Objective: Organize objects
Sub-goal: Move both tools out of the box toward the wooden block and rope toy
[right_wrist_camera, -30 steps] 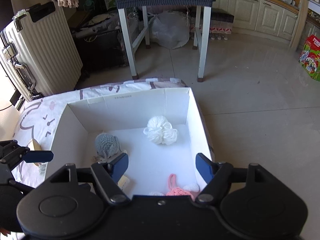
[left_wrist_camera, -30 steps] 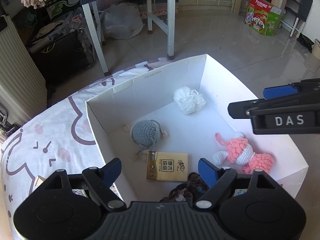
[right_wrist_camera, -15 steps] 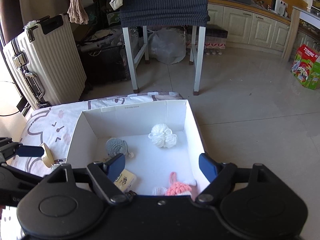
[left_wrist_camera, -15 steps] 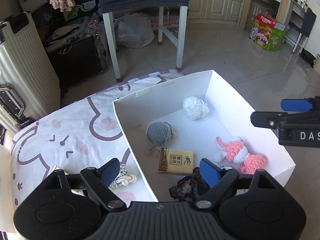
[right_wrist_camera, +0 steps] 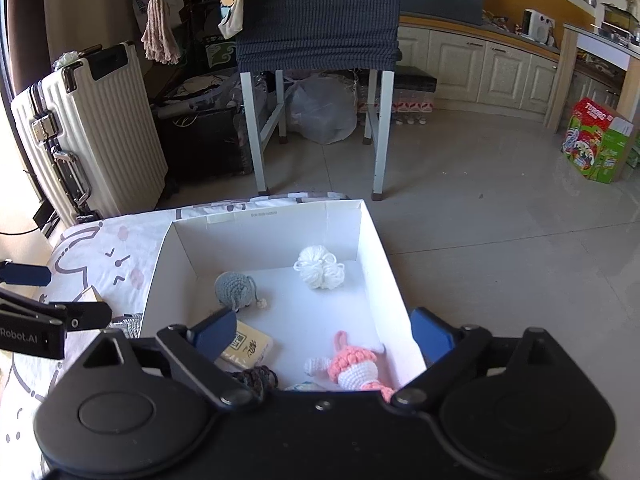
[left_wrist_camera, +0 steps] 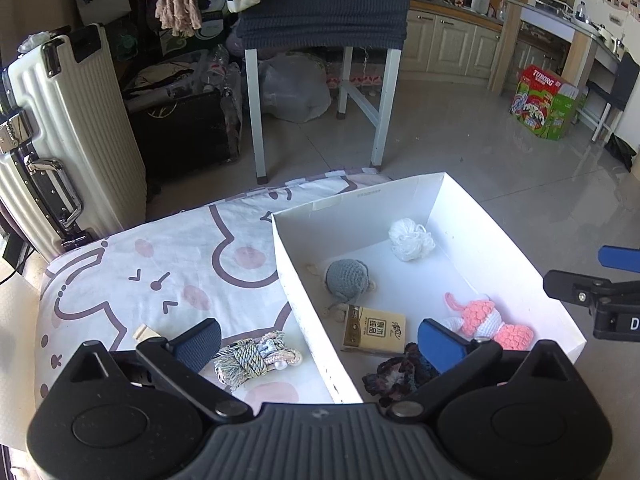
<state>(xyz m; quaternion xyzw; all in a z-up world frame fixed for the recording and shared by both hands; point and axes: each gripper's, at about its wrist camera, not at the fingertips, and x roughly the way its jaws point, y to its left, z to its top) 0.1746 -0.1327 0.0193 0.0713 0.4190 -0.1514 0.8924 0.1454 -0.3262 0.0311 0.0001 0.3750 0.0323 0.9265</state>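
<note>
A white cardboard box (left_wrist_camera: pixel 504 236) (right_wrist_camera: pixel 372 240) stands on a cartoon-print cloth (left_wrist_camera: pixel 168 264). Inside lie a white yarn ball (left_wrist_camera: pixel 411 239) (right_wrist_camera: pixel 319 267), a grey crochet toy (left_wrist_camera: pixel 346 276) (right_wrist_camera: pixel 235 289), a yellow-brown packet (left_wrist_camera: pixel 374 330) (right_wrist_camera: pixel 250 346), a pink crochet doll (left_wrist_camera: pixel 486 320) (right_wrist_camera: pixel 354 366) and a dark crochet piece (left_wrist_camera: pixel 400 372) (right_wrist_camera: pixel 256 378). A bundle of cord with pearls (left_wrist_camera: pixel 256 358) lies on the cloth left of the box. My left gripper (left_wrist_camera: pixel 318 340) hangs above the box's near left wall, jaws opening, nothing between them. My right gripper (right_wrist_camera: pixel 322 330) hangs over the box's near end, jaws opening and empty.
A small tan block (left_wrist_camera: pixel 145 332) lies on the cloth near the left finger. Beyond the cloth stand a white-legged chair (left_wrist_camera: pixel 320 92), a ribbed suitcase (left_wrist_camera: pixel 60 140) and a black bag (left_wrist_camera: pixel 184 128). A colourful carton (left_wrist_camera: pixel 546 100) sits on the tiled floor.
Both grippers have pulled back and risen from the box, so more cloth and room show. Their jaws stand wider. The cord bundle has come into the left wrist view.
</note>
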